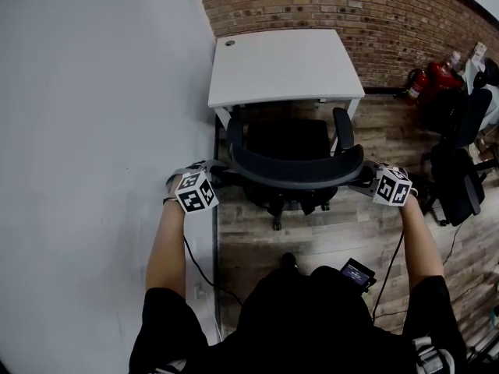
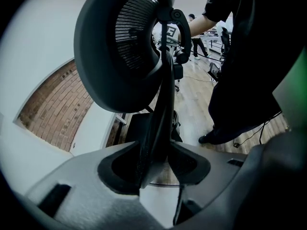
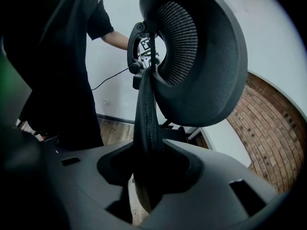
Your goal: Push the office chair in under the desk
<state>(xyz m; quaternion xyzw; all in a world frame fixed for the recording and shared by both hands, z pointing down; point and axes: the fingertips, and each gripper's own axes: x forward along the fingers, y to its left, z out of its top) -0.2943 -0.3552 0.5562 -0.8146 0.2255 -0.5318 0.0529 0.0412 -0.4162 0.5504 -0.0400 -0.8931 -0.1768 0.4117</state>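
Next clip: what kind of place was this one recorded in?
Most likely an office or shared workspace: a white desk stands against a brick wall, a black office chair sits before it, and other dark chairs stand off to the right.

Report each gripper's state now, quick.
Left gripper: closed on the chair backrest.
Right gripper: closed on the same chair backrest.

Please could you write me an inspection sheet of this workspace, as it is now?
Surface: white desk, top bare except one cable hole.
Job's things: office chair, seat partly under the desk.
Clutter: red fire extinguisher and dark chairs at right.
Grippers: left hand-held gripper and right hand-held gripper each shut on the backrest edge.
Cables: one cable trails behind each hand-held gripper.
Surroundings: brick wall, wood floor, pale wall at left.
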